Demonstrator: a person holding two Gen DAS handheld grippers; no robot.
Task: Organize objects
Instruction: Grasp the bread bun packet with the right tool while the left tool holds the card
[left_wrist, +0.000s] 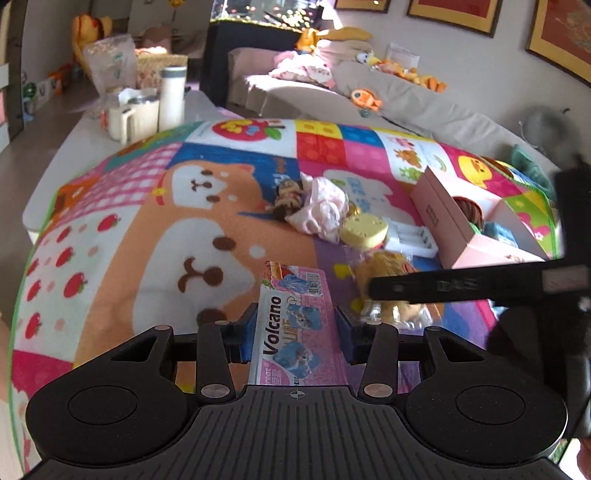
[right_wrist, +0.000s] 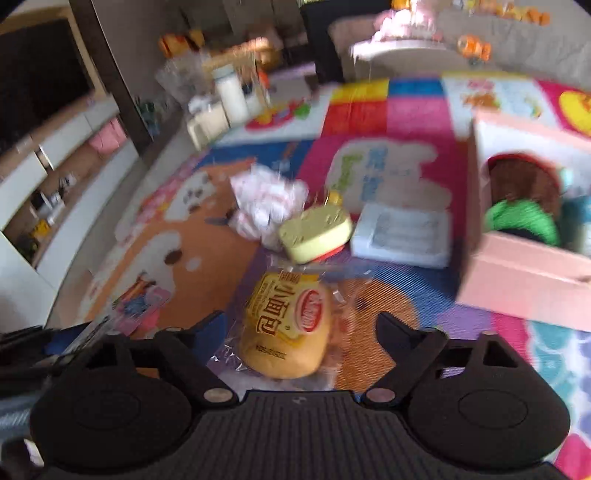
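Observation:
My left gripper (left_wrist: 295, 328) is shut on a pink "Volcano" packet (left_wrist: 295, 291), its blue pads pressing both long edges above the play mat (left_wrist: 147, 221). A yellow bread bun in a clear wrapper (right_wrist: 284, 325) lies on the mat between the spread fingers of my right gripper (right_wrist: 301, 328), which is open with a gap on each side. In the left wrist view one black finger of the right gripper (left_wrist: 443, 286) crosses in front of the bun (left_wrist: 388, 269). An open pink box (right_wrist: 517, 291) at the right holds a green item (right_wrist: 524, 221) and a brown round one (right_wrist: 524, 177).
On the mat lie a doll in a pink dress (left_wrist: 317, 206), a yellow round toy (left_wrist: 364, 229) and a white tray (left_wrist: 410, 236), all left of the pink box (left_wrist: 443, 225). A white bottle (left_wrist: 171, 96) and mugs stand far left. A sofa (left_wrist: 406, 103) runs behind.

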